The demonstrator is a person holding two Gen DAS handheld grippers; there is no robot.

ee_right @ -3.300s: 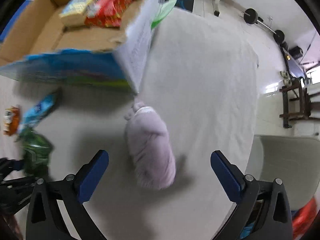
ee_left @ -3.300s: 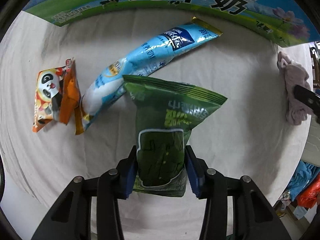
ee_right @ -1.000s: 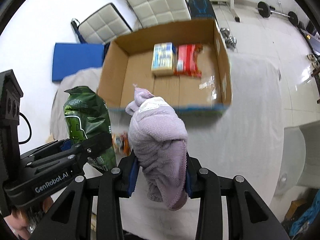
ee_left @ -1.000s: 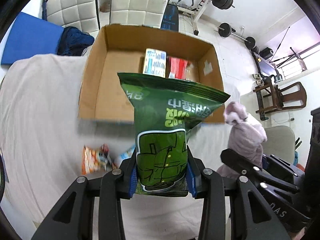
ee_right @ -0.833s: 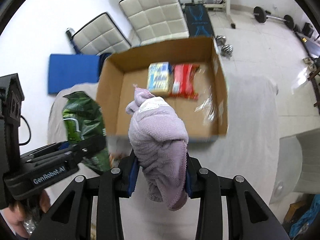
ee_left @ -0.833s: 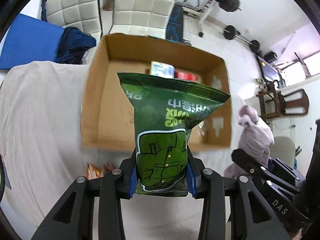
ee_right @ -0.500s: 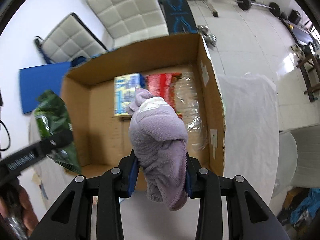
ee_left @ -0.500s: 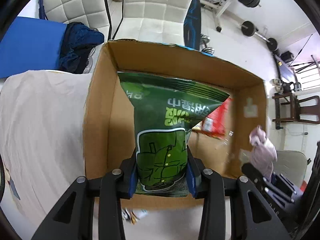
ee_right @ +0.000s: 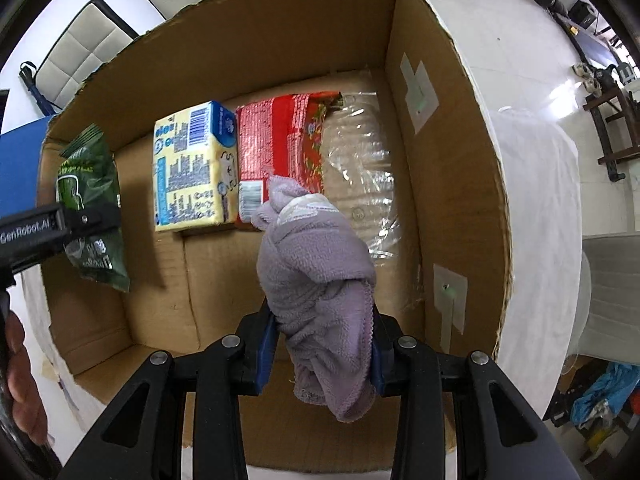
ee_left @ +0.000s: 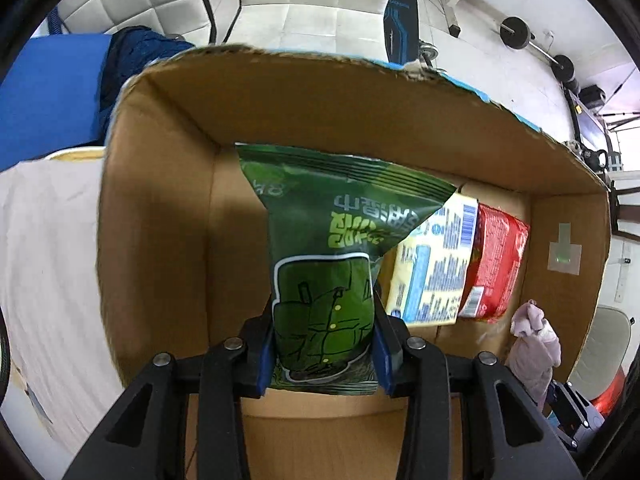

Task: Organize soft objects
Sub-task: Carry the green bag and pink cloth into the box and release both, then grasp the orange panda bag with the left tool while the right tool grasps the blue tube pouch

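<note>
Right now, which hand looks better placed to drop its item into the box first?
Probably right: its gripper holds the purple towel over bare box floor. The left gripper's green bag hangs near the corner.

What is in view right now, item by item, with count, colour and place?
cardboard box: one, brown, open, on the white cloth
yellow packet: one, yellow and blue, on the box floor
red packet: one, red, beside the yellow packet
clear plastic wrap: one, transparent, box floor by the red packet
white cloth: one, white, under the box
green snack bag: one, green, over the box
purple towel: one, lilac, over the box
left gripper: black, blue pads, shut on the green snack bag
right gripper: black, blue pads, shut on the purple towel
</note>
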